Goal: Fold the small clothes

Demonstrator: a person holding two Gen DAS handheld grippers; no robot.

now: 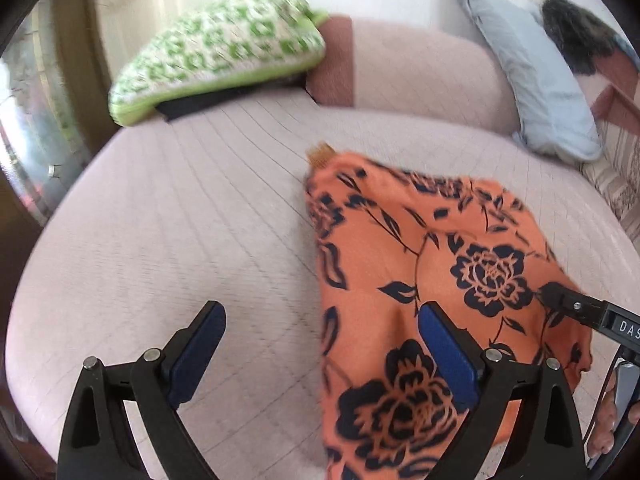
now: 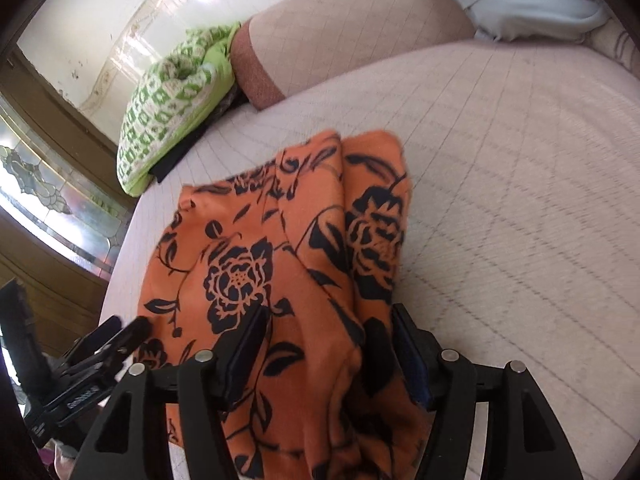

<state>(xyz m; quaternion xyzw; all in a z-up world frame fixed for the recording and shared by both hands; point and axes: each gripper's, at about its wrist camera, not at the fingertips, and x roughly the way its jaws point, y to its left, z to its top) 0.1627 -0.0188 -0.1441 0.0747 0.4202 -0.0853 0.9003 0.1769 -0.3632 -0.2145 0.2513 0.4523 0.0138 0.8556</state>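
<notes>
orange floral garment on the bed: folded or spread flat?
Folded, loosely: the orange floral garment lies doubled in overlapping layers with lengthwise creases on the bed, not spread flat.

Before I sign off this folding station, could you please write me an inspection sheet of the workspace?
Surface: pale quilted bed cover, bare left of the garment.
Job's things: orange floral garment, lying bunched, lengthwise folds.
Clutter: green patterned cushion, grey pillow, pink bolster at the far edge.
Grippers: left gripper open, one finger over the garment, nothing between them; right gripper open, cloth between its fingers, pads not pressing.
Cables: nothing seen.
Surroundings: stained-glass window, white wall.
</notes>
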